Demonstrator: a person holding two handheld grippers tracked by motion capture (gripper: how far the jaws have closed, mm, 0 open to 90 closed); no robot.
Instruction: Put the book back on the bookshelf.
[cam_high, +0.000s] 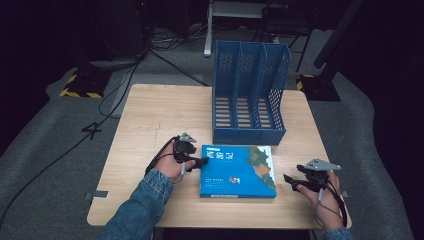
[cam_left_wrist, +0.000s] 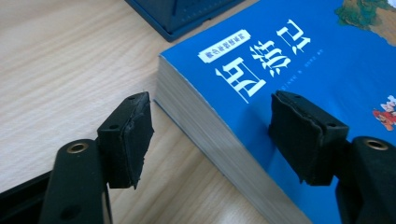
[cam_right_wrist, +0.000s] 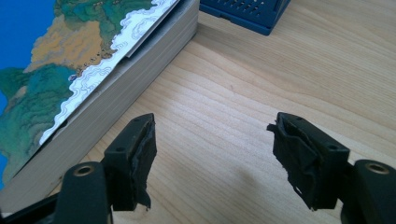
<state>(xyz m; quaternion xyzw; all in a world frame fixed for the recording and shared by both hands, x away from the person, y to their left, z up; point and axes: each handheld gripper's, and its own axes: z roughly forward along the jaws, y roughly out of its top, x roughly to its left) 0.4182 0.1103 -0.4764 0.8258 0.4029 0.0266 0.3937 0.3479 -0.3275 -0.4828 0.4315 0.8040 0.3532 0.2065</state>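
Nearest me, my right claw (cam_high: 292, 181) hangs low over bare wood just off the right edge of the book (cam_high: 238, 171), jaws standing wide with nothing between them; in the right gripper view I see only the grain of the surface (cam_right_wrist: 261, 93) in the gap, and the book's page block (cam_right_wrist: 116, 88) lies off to the side, apart from both pads. My left claw (cam_high: 201, 162) sits at the book's left edge, toward its far corner. In the left gripper view the jaws are wide and straddle that edge: one pad (cam_left_wrist: 132, 135) is out over the wood beside the pages, the other (cam_left_wrist: 303, 135) is above the blue cover. I think neither pad presses on the book, though the angle makes it hard to be sure about the one over the cover.

The book lies flat and closed on the surface, near the front edge, roughly midway between my two hands, cover up.

Just beyond it stands the blue file rack (cam_high: 250, 92), upright, its front lip close to the book's far edge, its three slots open toward me.
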